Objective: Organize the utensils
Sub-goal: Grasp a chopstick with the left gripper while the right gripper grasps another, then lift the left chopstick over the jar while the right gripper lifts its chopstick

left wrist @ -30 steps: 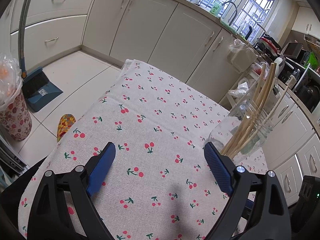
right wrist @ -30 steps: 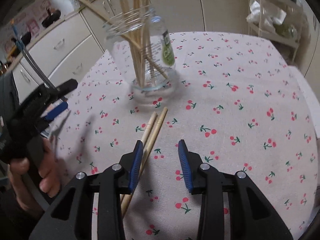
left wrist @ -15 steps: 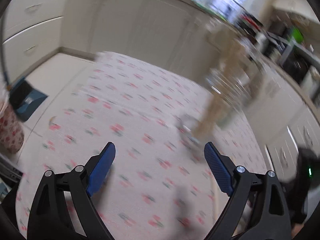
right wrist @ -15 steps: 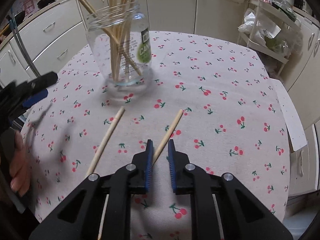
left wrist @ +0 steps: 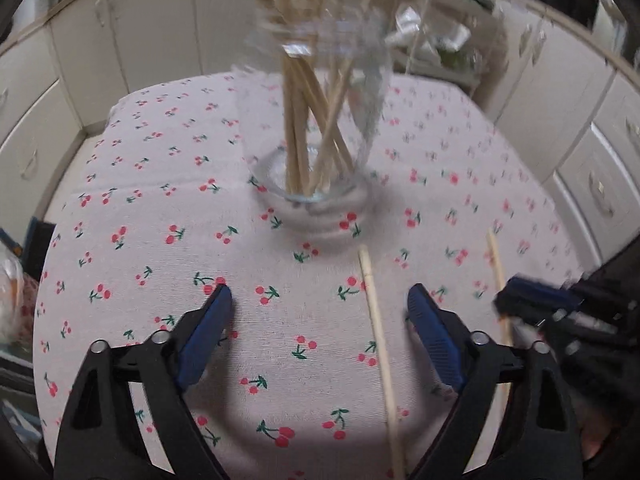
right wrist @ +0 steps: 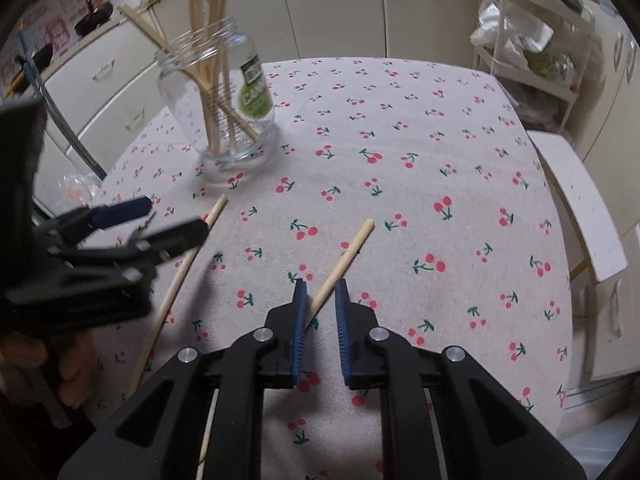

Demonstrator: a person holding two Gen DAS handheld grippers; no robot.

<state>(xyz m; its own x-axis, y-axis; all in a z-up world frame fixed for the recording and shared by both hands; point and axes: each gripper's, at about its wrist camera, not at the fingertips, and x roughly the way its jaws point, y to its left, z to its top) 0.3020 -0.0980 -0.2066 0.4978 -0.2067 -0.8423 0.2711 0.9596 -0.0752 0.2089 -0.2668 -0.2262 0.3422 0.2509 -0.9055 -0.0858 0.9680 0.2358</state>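
Cream cabinets (right wrist: 332,4), white wire rack (right wrist: 532,40)

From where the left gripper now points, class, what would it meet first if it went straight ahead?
Most likely the glass jar of chopsticks, standing dead ahead of the open left gripper. Only bare cherry tablecloth lies between, though depth is hard to judge.

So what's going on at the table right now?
A person is tidying chopsticks into a glass jar on the cherry-print tablecloth. The right gripper has its jaws narrowed around one loose chopstick, though a firm grip isn't clear. The left gripper is open above the second loose chopstick, which lies flat on the cloth.
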